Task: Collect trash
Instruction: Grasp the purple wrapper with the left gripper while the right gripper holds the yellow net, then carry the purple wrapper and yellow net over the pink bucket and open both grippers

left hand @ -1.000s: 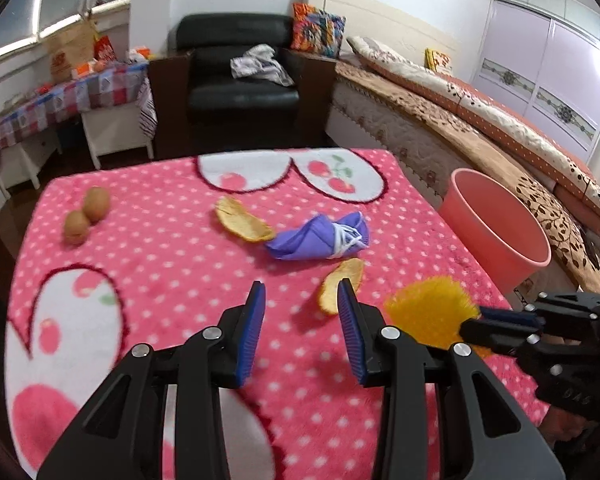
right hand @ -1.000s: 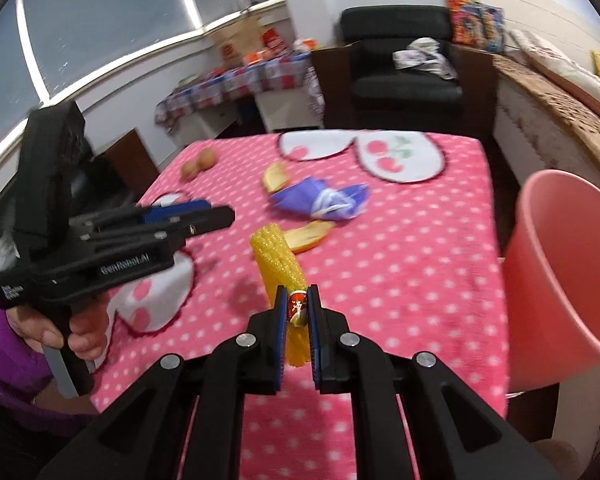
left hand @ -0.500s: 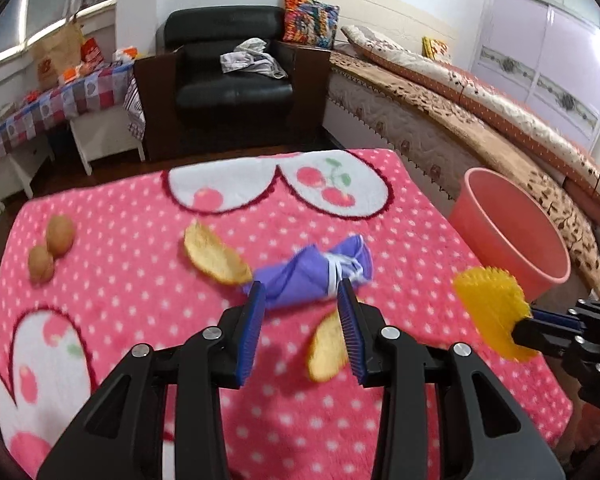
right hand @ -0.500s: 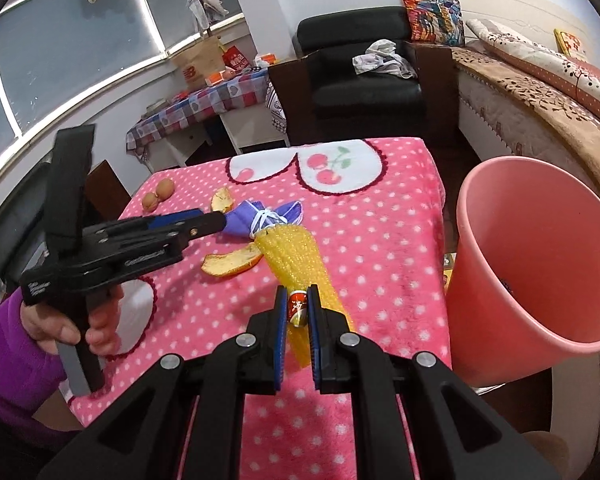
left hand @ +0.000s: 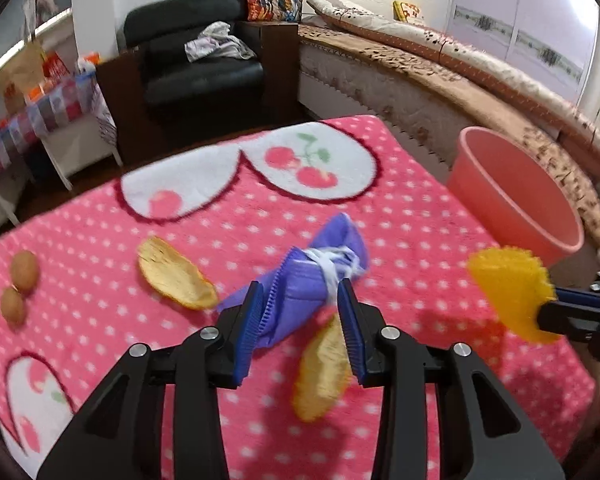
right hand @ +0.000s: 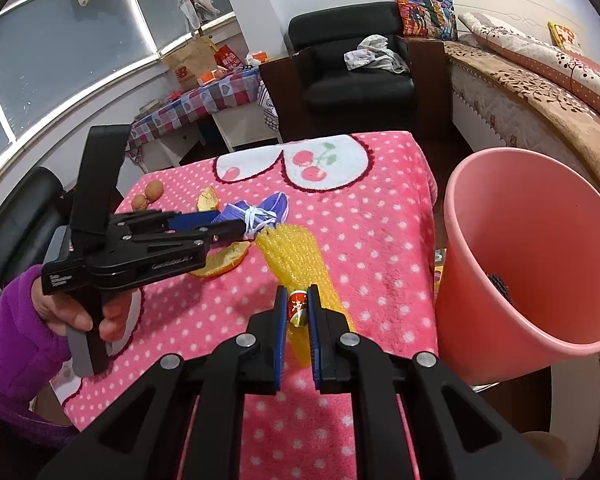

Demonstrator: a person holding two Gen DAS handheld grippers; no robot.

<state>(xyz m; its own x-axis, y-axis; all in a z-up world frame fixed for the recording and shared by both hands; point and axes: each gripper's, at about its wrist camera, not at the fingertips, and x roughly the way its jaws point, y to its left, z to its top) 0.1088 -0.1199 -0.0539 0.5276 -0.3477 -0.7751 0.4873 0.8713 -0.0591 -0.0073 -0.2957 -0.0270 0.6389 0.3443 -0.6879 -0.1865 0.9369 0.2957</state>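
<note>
A purple wrapper tied with white string (left hand: 308,280) lies on the pink dotted table (left hand: 100,248). My left gripper (left hand: 302,304) is open with its fingers on either side of the wrapper; it also shows in the right wrist view (right hand: 236,232). My right gripper (right hand: 298,304) is shut on a yellow foam net (right hand: 300,256) at its red label and holds it above the table near the pink bin (right hand: 540,264). The net (left hand: 508,292) and the bin (left hand: 512,196) show at the right of the left wrist view. Two orange peels (left hand: 172,272) (left hand: 320,364) lie beside the wrapper.
Two walnuts (left hand: 20,284) lie at the table's left edge. A dark object (right hand: 500,284) lies inside the bin. A black armchair (left hand: 196,60) stands behind the table, a bed (left hand: 480,72) along the right, a checkered side table (right hand: 204,100) at the back left.
My left gripper has moved forward until its open fingers straddle the purple wrapper. My right gripper has carried the yellow net to the right, closer to the bin.
</note>
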